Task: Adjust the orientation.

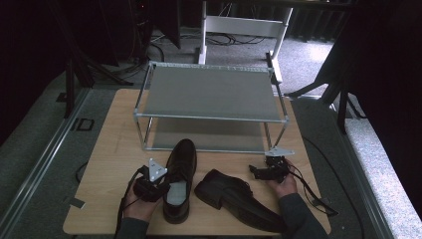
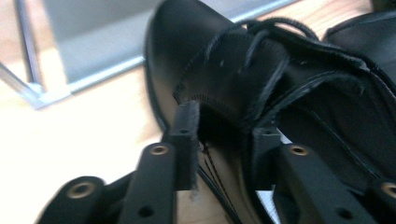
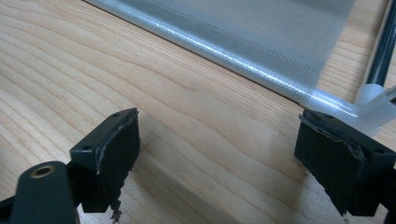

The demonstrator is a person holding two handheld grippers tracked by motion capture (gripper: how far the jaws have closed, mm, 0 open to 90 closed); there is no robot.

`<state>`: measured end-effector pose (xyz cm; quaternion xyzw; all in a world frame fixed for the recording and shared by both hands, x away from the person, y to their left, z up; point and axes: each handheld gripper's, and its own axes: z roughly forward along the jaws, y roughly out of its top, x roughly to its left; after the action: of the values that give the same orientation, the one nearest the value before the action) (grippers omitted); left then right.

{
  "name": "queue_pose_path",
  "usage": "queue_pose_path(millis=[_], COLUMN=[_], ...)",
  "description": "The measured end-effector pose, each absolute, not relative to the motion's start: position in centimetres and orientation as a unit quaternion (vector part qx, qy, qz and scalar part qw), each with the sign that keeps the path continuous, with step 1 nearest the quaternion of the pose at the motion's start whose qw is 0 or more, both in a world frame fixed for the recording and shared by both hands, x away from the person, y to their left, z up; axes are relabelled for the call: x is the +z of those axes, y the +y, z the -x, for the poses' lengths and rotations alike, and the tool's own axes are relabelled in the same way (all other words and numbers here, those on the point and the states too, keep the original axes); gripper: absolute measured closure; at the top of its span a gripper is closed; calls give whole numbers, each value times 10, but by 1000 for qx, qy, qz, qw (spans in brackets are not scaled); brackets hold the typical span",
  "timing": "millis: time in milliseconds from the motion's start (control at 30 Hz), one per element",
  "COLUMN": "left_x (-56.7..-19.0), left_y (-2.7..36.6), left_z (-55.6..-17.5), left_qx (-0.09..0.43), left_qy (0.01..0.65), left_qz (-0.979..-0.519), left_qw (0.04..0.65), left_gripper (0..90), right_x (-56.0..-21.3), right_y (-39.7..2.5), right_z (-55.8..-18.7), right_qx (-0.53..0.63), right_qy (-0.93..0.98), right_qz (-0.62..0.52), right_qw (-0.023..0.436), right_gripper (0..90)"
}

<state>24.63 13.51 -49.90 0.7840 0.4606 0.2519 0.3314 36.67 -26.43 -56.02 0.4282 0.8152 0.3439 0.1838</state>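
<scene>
L gripper (image 2: 224, 140) on unbranded shoe (image 2: 261, 74)

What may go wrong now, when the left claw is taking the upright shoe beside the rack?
1. The left claw seems to pinch only the thin edge of the upright shoe near the laces, so the shoe may tilt or slip when lifted.
2. The second shoe lies on its side close by and may get knocked.
3. The right claw is open over bare table, near the rack; it could hit the rack's corner.
</scene>
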Motion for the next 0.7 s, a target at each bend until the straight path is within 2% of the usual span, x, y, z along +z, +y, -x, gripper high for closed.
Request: queue_pose_path(millis=[200, 500, 700], left_x=[-496, -493, -503], left_y=[140, 154, 159], left_z=[-250, -264, -259], left_qx=[293, 316, 323], left_qy=[477, 513, 540], left_qz=[-757, -726, -707], left_qw=[337, 332, 324], left_gripper=[806, 806, 794], right_x=[-560, -560, -560], right_y=[-264, -264, -264], right_z=[-367, -367, -367], right_qx=[344, 344, 344], right_qy=[815, 815, 815], right_qz=[-428, -428, -428], right_qw=[184, 184, 184], right_gripper=[137, 137, 138])
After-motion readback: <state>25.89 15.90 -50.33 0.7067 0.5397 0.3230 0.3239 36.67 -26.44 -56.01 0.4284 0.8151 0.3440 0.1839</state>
